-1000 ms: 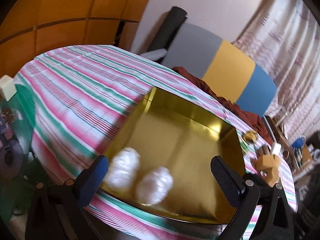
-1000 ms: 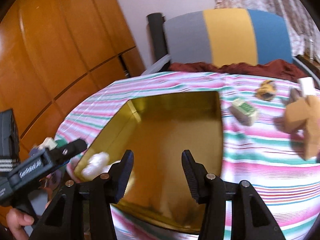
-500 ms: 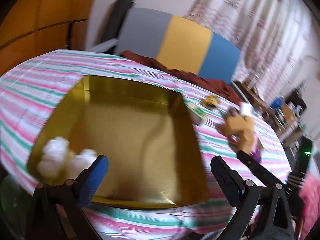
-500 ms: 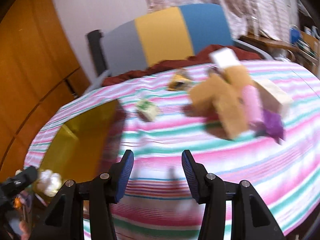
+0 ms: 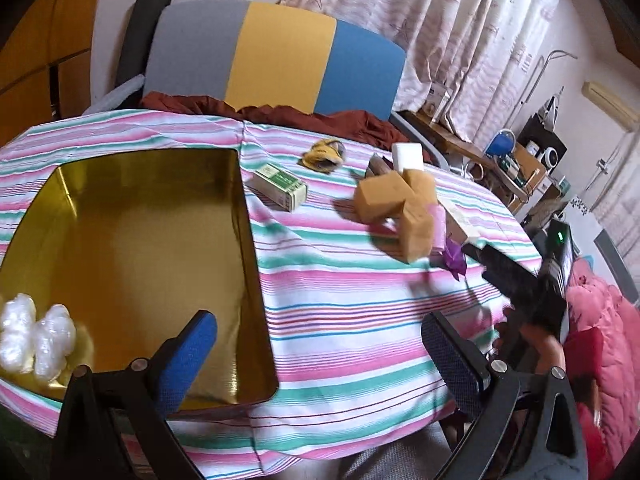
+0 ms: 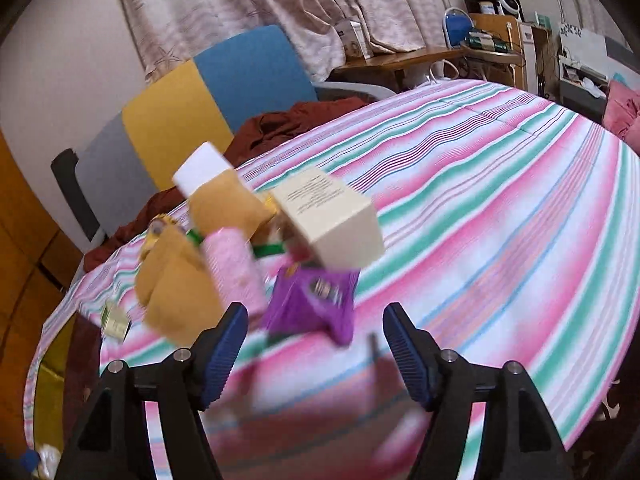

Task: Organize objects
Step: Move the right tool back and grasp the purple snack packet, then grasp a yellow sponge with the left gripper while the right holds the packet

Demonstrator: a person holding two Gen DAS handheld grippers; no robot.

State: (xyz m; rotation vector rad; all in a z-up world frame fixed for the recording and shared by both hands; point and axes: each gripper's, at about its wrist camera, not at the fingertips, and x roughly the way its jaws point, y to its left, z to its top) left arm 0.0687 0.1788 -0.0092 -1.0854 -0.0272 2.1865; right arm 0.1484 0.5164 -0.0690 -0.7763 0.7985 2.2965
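Note:
A gold tray (image 5: 120,168) lies at the left of the striped table, with two white plastic wads (image 5: 34,338) in its near left corner. My left gripper (image 5: 320,354) is open and empty above the tray's near right corner. A pile stands at the middle of the table: tan blocks (image 5: 394,200), a white block (image 5: 407,156), a cream box (image 6: 332,216), a pink roll (image 6: 232,276) and a purple packet (image 6: 316,300). My right gripper (image 6: 312,340) is open and empty just in front of the purple packet. A small green-white box (image 5: 280,188) and a yellow wrapper (image 5: 324,154) lie apart.
A grey, yellow and blue chair back (image 5: 276,60) with a dark red cloth (image 5: 280,116) stands behind the table. A cluttered desk (image 6: 472,48) and curtains are at the back right. A pink quilt (image 5: 600,340) lies to the right.
Both grippers have swung right, from the tray toward the pile. The right gripper now sits close to the purple packet. Both stay open.

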